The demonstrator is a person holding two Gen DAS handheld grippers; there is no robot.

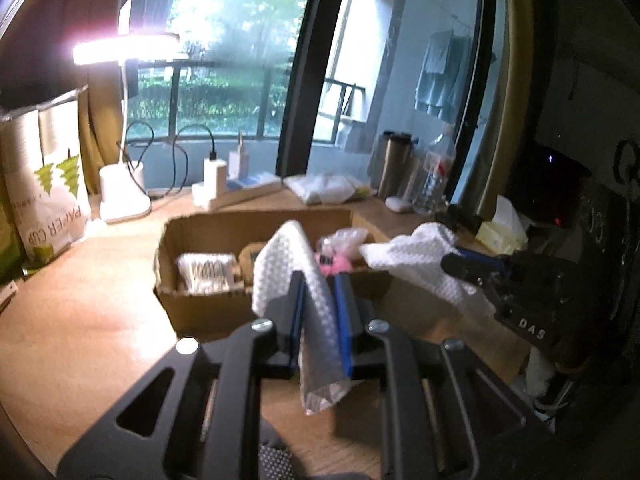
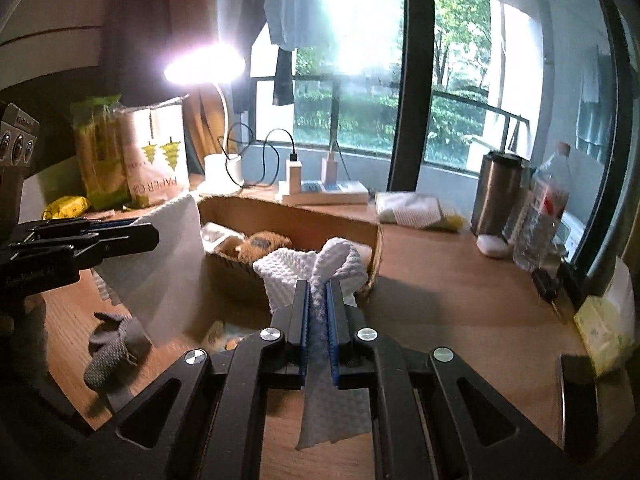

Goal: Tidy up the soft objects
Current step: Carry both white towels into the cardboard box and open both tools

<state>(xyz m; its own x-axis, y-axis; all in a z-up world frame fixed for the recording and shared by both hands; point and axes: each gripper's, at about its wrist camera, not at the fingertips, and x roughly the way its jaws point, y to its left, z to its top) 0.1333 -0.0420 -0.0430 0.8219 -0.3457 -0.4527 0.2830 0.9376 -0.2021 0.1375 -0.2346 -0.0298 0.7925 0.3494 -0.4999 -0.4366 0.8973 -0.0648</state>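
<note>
A white waffle-textured cloth (image 1: 288, 264) hangs above the wooden desk in front of an open cardboard box (image 1: 256, 216). My left gripper (image 1: 319, 280) is shut on one part of it, and a corner droops below the blue pads. My right gripper (image 1: 450, 264) pinches another bunched part (image 1: 416, 256) off to the right. In the right wrist view my right gripper (image 2: 319, 285) is shut on the bunched cloth (image 2: 320, 264). There my left gripper (image 2: 154, 236) holds a flat hanging sheet (image 2: 168, 264). The box (image 2: 296, 216) holds small packets and a brown item. A grey sock (image 2: 112, 352) lies on the desk.
A lit desk lamp (image 1: 124, 50), a paper-cup bag (image 1: 52, 200) and a power strip (image 1: 240, 194) line the window side. A steel flask (image 2: 500, 192), a water bottle (image 2: 540, 216) and a tissue pack (image 2: 604, 332) stand at the right.
</note>
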